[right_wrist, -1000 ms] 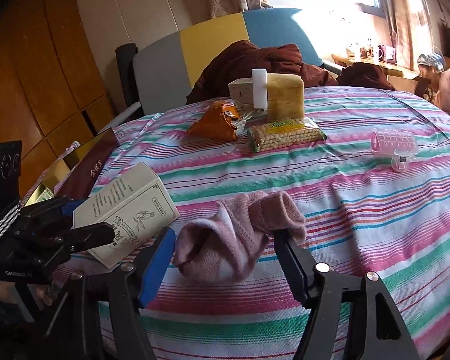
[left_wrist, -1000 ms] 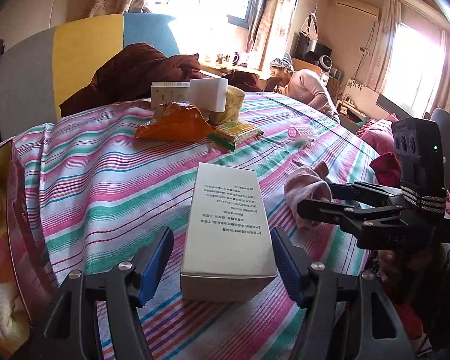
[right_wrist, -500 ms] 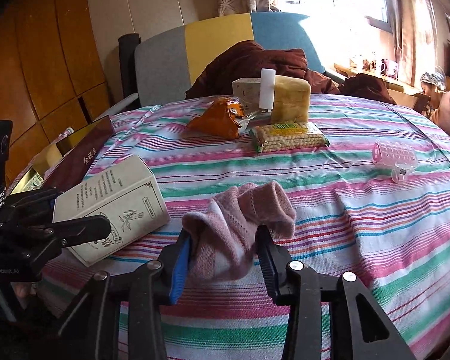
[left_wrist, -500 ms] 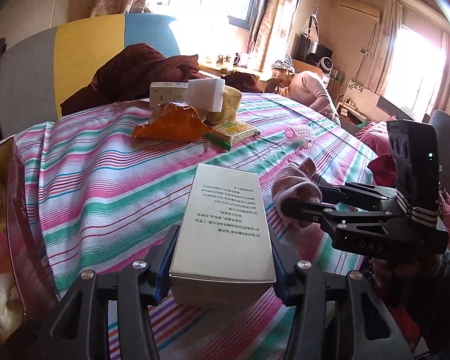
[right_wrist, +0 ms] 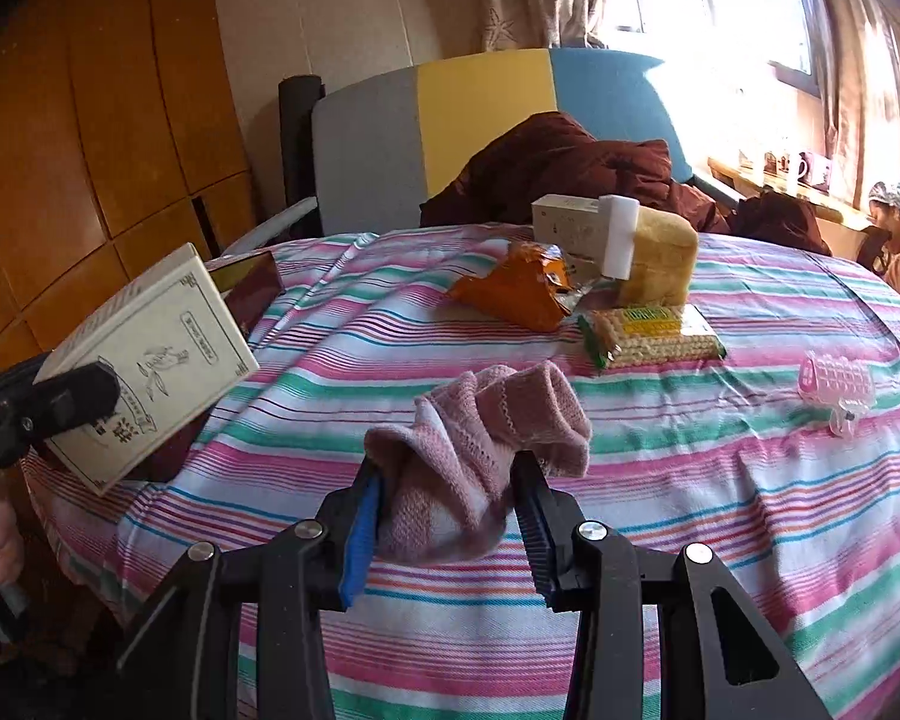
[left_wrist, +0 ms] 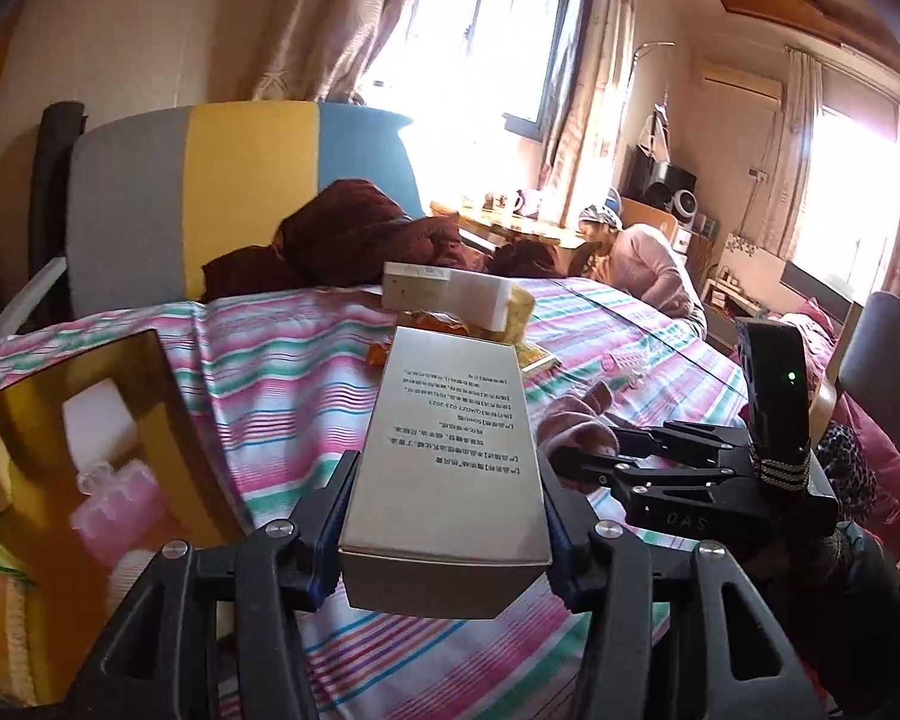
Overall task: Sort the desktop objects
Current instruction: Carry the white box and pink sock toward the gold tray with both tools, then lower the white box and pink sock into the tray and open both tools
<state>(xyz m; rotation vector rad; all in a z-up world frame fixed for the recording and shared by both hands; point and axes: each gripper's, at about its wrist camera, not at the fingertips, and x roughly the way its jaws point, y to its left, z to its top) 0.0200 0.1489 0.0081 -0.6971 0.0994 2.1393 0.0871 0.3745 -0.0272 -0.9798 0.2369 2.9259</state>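
Lifted since before: L claw grips rectangular cardboard box, R claw pinches knit pink sock.

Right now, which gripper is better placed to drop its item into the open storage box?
Left. The left gripper holds the cream rectangular carton lifted beside the yellow-lined open box; the right gripper's pink knitted sock sits mid-table.

Striped table, orange snack bag, biscuit pack, pink roller
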